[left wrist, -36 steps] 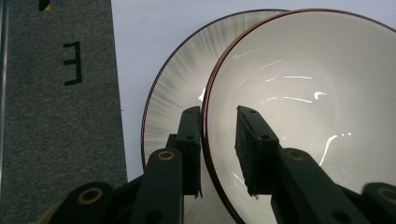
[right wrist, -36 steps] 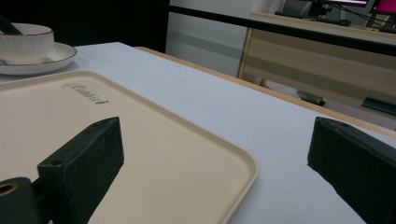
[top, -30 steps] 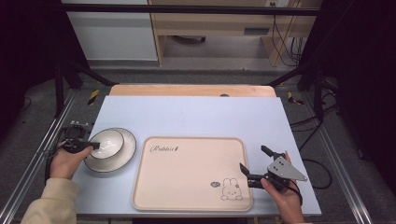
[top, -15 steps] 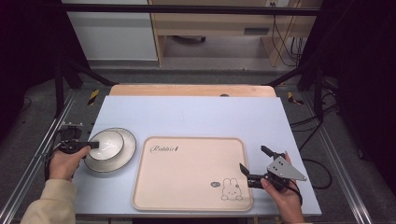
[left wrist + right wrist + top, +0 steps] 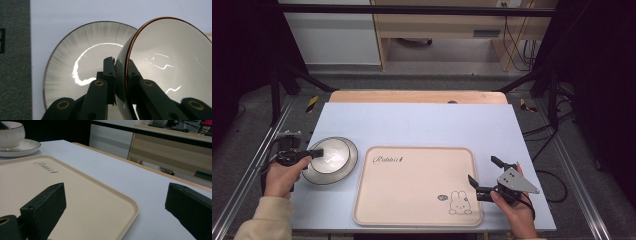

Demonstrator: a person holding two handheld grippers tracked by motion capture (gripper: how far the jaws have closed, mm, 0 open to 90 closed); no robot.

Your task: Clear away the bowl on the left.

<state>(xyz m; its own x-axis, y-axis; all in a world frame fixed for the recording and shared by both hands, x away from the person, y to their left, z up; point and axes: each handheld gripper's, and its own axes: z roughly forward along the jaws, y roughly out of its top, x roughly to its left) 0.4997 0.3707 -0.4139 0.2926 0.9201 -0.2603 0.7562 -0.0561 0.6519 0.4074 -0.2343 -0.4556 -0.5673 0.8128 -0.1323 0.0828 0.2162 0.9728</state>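
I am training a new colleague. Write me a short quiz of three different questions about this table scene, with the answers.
1. True or false: the left gripper has its jaws closed on the rim of the bowl.
2. Multiple choice: the bowl sits (A) on the beige tray, (B) over the plate, (C) on the bare table.
3. Short answer: how do the jaws of the right gripper stand, and what do they hold?

Key
1. True: one jaw is inside the rim, one outside.
2. B: the plate lies under it, left of the beige tray.
3. Wide open, holding nothing, at the tray's right edge.
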